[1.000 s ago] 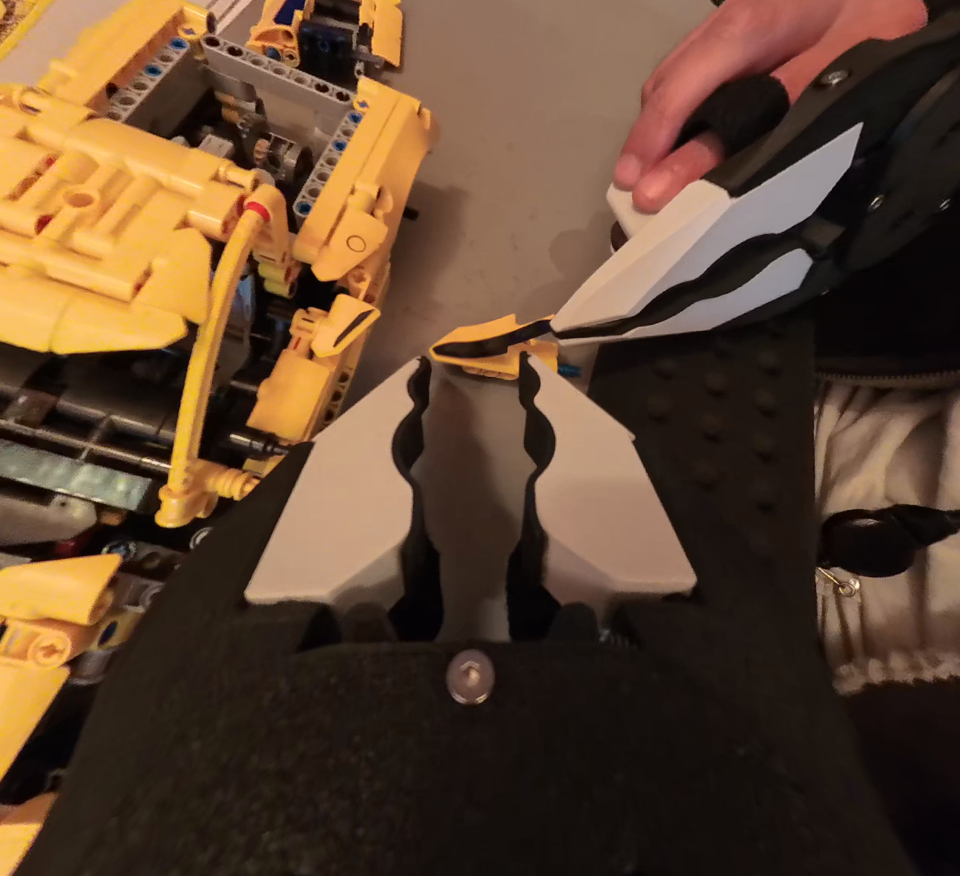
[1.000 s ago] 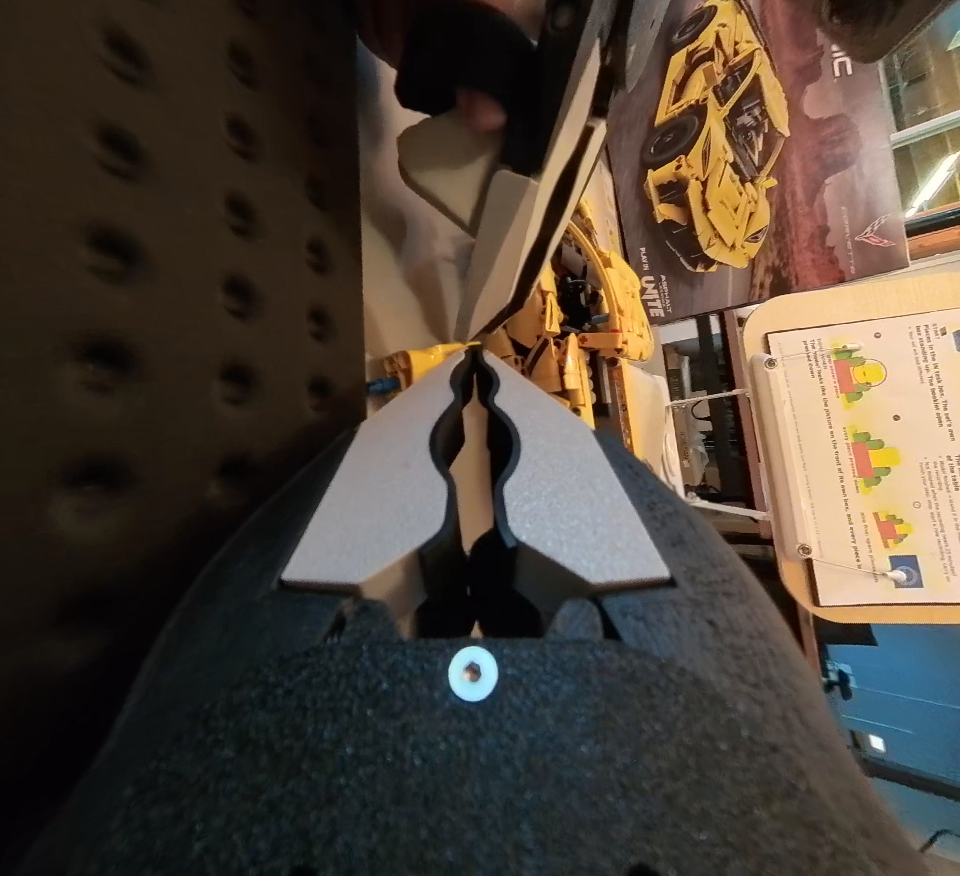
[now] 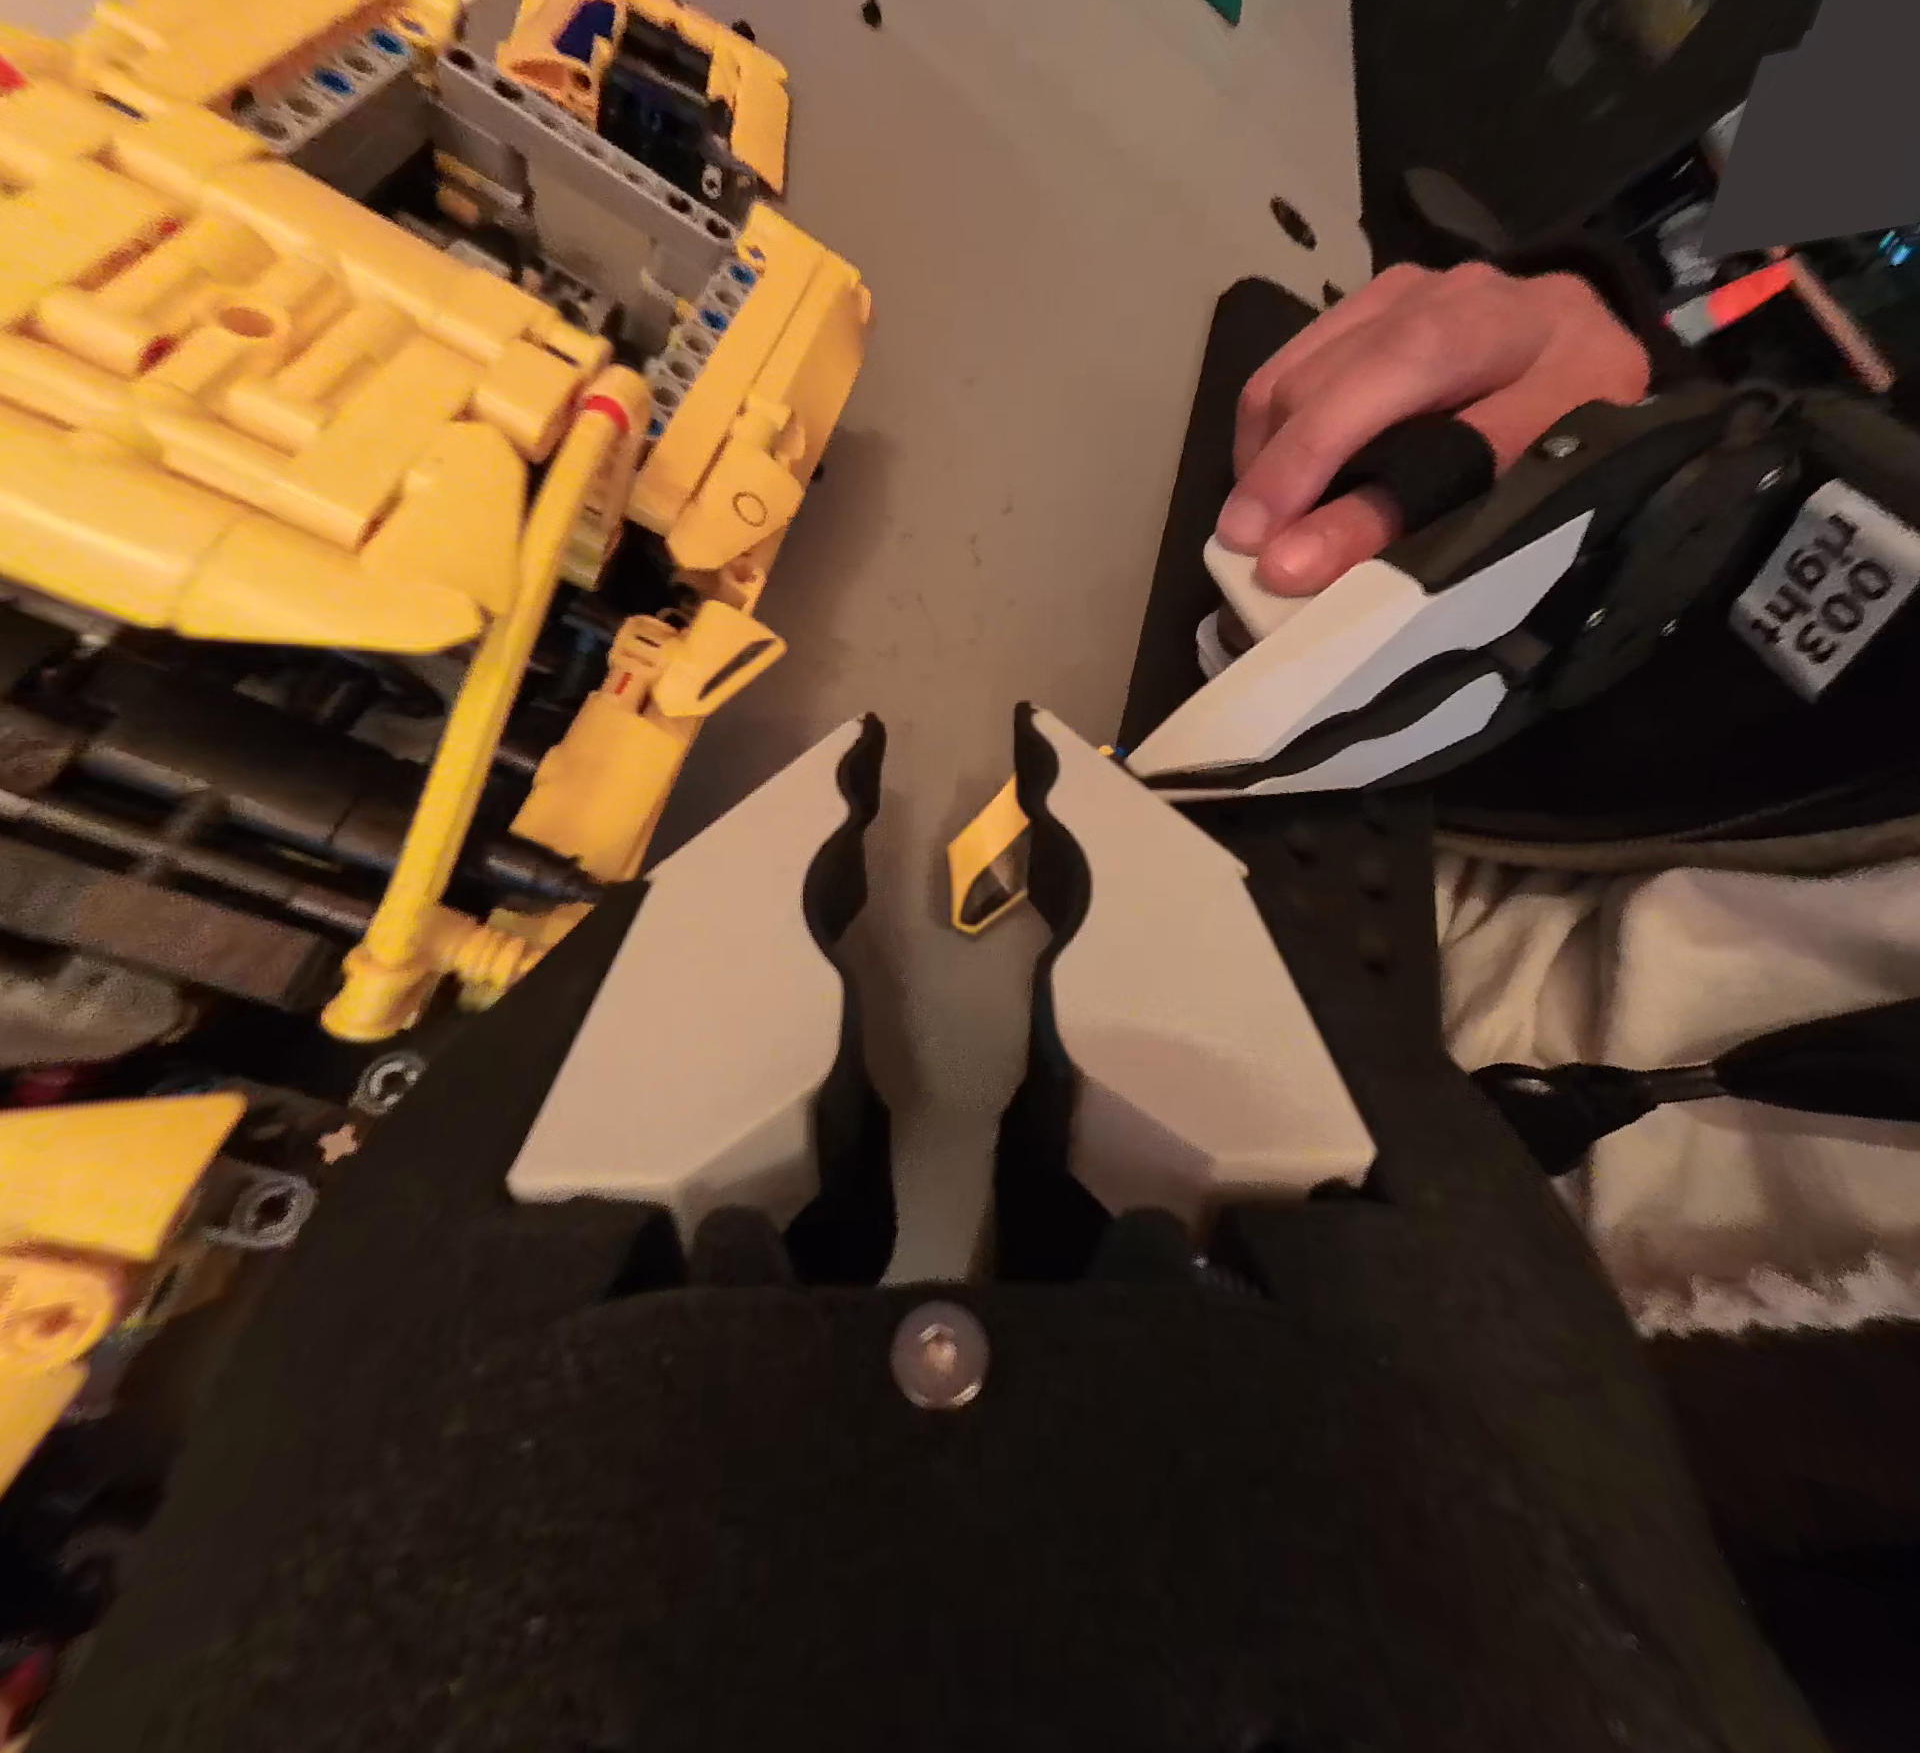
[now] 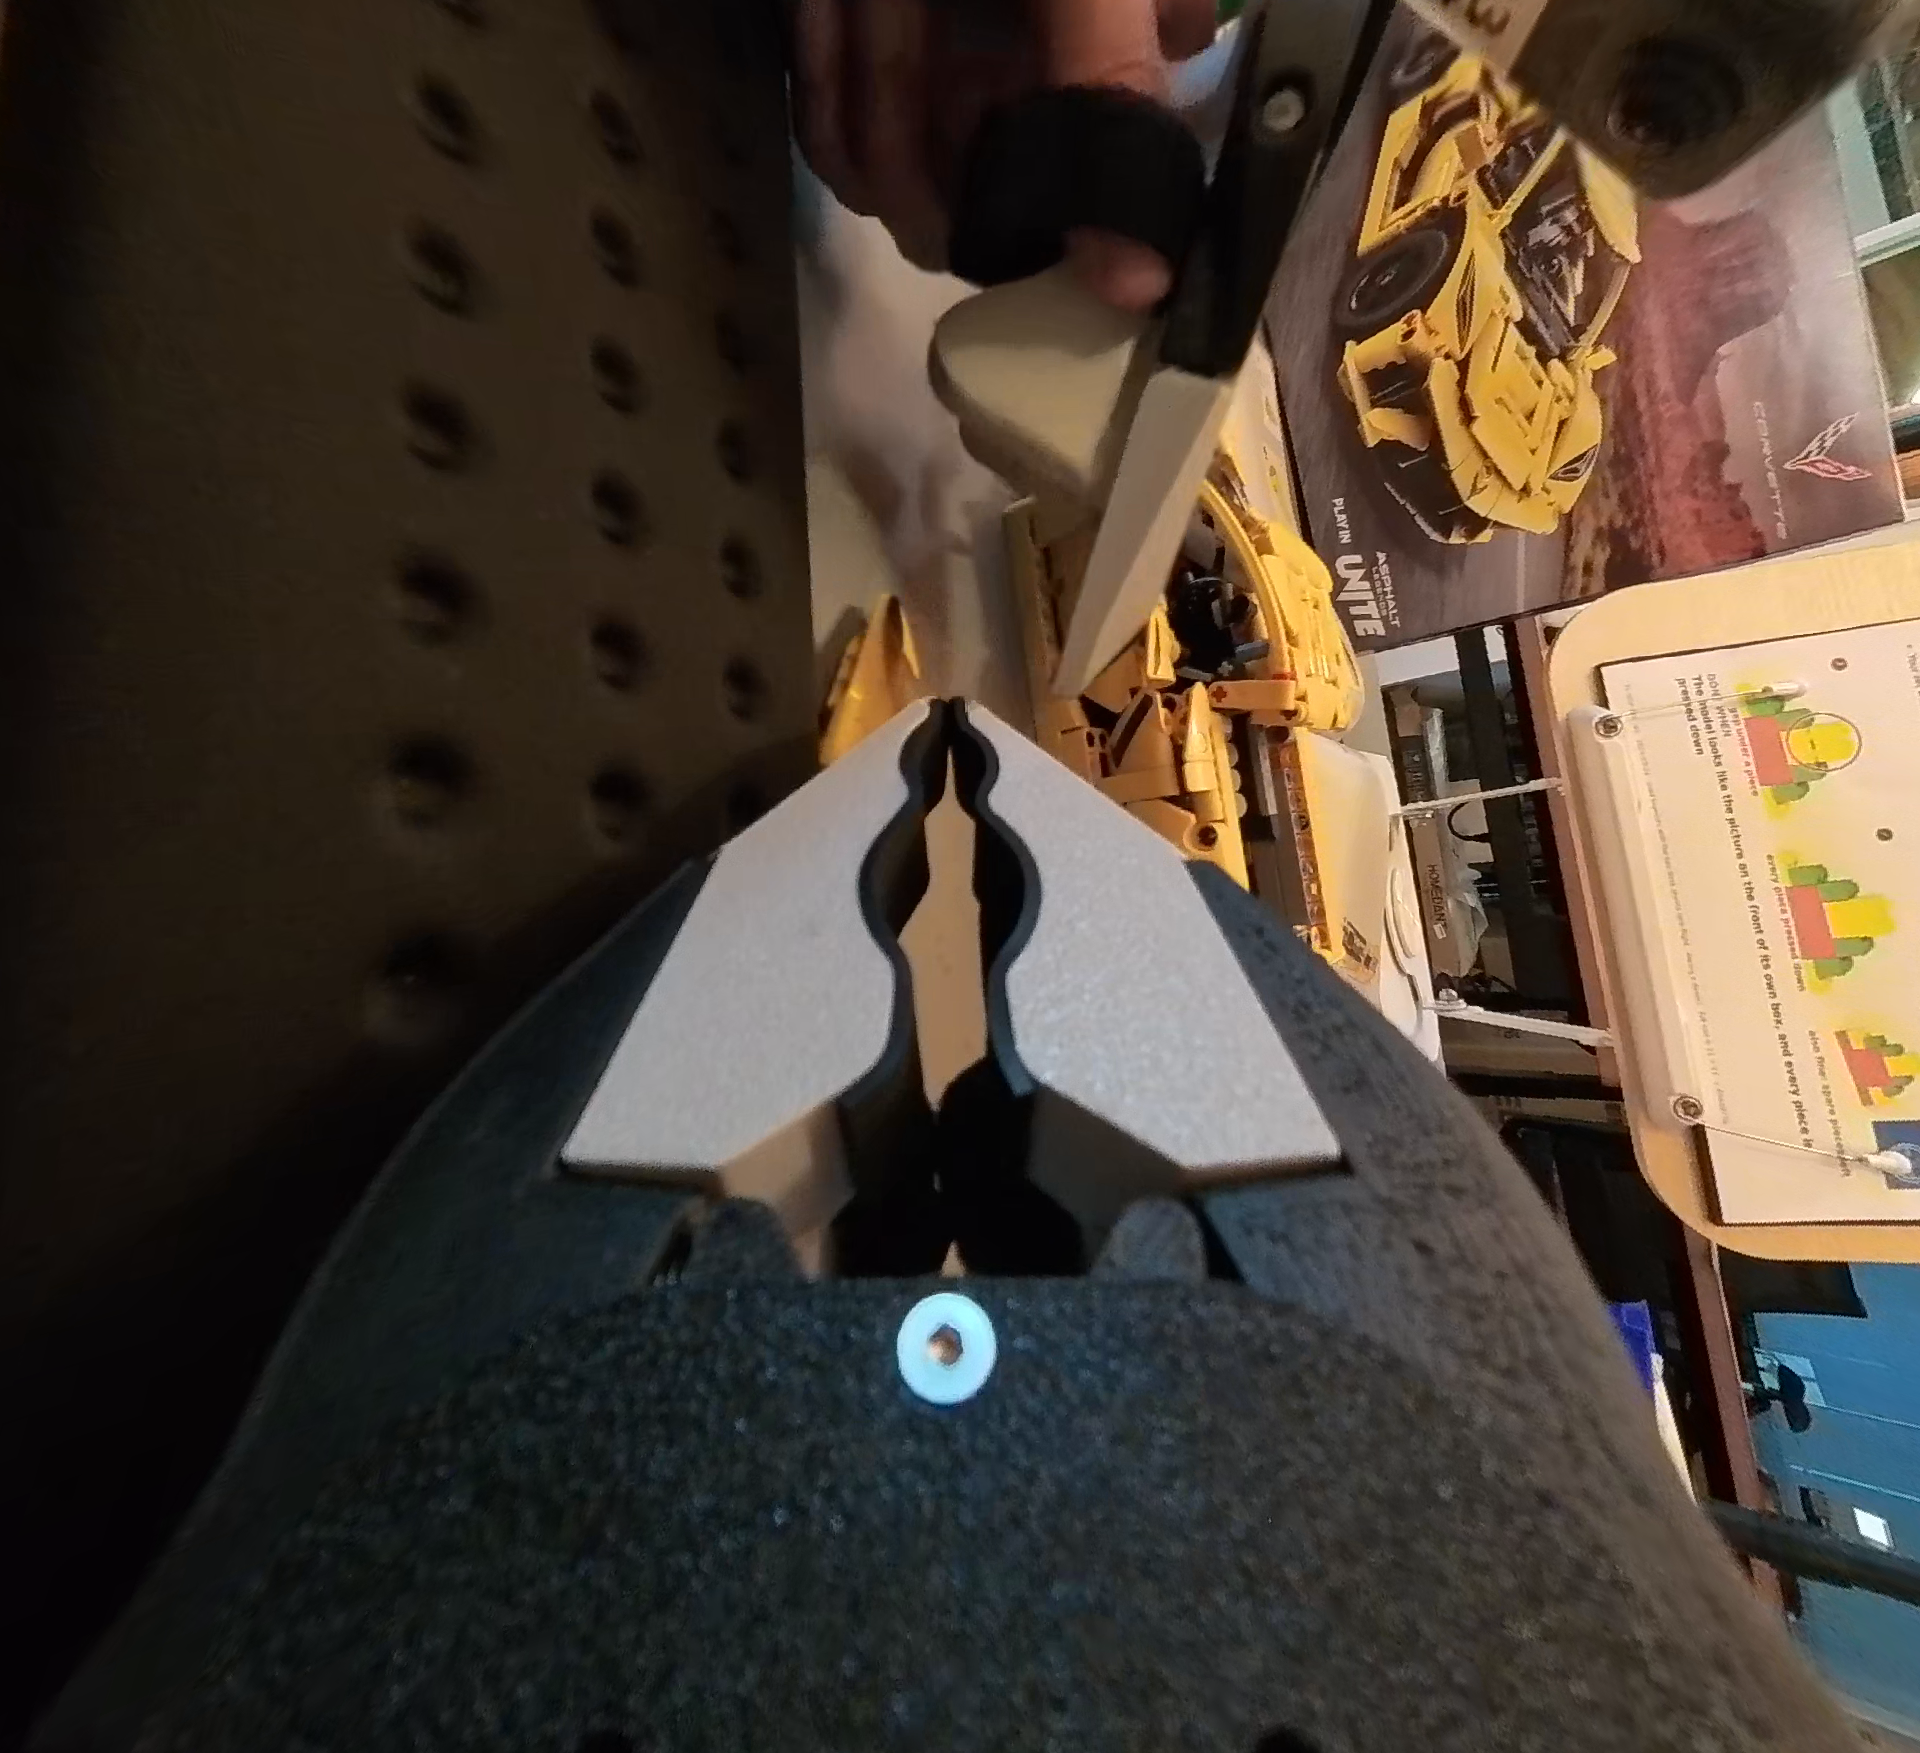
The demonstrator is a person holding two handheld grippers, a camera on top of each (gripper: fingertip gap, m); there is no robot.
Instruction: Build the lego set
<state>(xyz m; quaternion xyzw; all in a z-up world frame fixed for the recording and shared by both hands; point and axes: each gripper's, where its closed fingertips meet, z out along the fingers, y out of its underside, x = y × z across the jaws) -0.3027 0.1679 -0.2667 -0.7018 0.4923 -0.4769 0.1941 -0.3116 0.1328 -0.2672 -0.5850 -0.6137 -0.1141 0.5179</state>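
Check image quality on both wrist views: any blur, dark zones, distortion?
Left wrist view: warm dim light, motion blur smears the yellow car model; the open left claw and small yellow piece stay fairly sharp; wide-angle bending at edges. Right wrist view: shut right claw crisp, black perforated panel underlit, hand blurred and shadowed.

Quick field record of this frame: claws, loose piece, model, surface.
left claw: open, fingers apart
right claw: tips shut; whether it grips anything cannot be told
loose piece: small yellow-and-black lego panel between the left claw's fingers, against the right-hand one
model: part-built yellow lego car, left of the left claw
surface: grey tabletop
reference: printed box picture of the yellow car behind
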